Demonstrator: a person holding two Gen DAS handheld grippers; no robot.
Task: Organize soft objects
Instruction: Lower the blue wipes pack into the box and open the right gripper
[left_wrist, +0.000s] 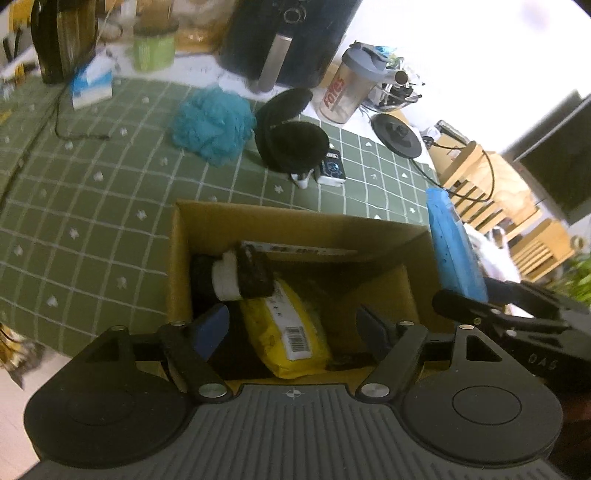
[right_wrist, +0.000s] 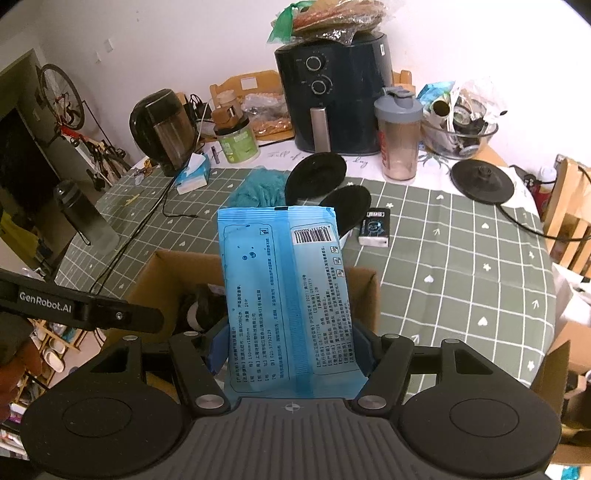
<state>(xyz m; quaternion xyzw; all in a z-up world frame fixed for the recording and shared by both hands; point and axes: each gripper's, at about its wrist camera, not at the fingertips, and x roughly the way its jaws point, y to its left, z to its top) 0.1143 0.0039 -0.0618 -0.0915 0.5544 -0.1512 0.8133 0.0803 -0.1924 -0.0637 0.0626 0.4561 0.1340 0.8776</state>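
— Blue pack (right_wrist: 286, 295), clamped in right gripper (right_wrist: 291, 349), held above box (right_wrist: 155, 273).
— Left gripper (left_wrist: 295, 328)?
— Jaws spread, empty, over box (left_wrist: 295, 225); yellow pack (left_wrist: 288, 328) and sock roll (left_wrist: 240, 275) inside.
— Beyond?
— Teal pouf (left_wrist: 212, 123), black earmuffs (left_wrist: 291, 136) on checked cloth (left_wrist: 92, 184).

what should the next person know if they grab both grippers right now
Right hand-held gripper: shut on the blue plastic wet-wipe pack, held upright over the open brown cardboard box.
Left hand-held gripper: open, holding nothing, over the same box.
Done: a yellow plastic packet and a black-and-white rolled fabric item already lie in the box.
Left: lower the wipe pack into the box and release. Likely next, the fluffy teal bath pouf and the black furry earmuffs, both on the green checked tablecloth beyond the box.
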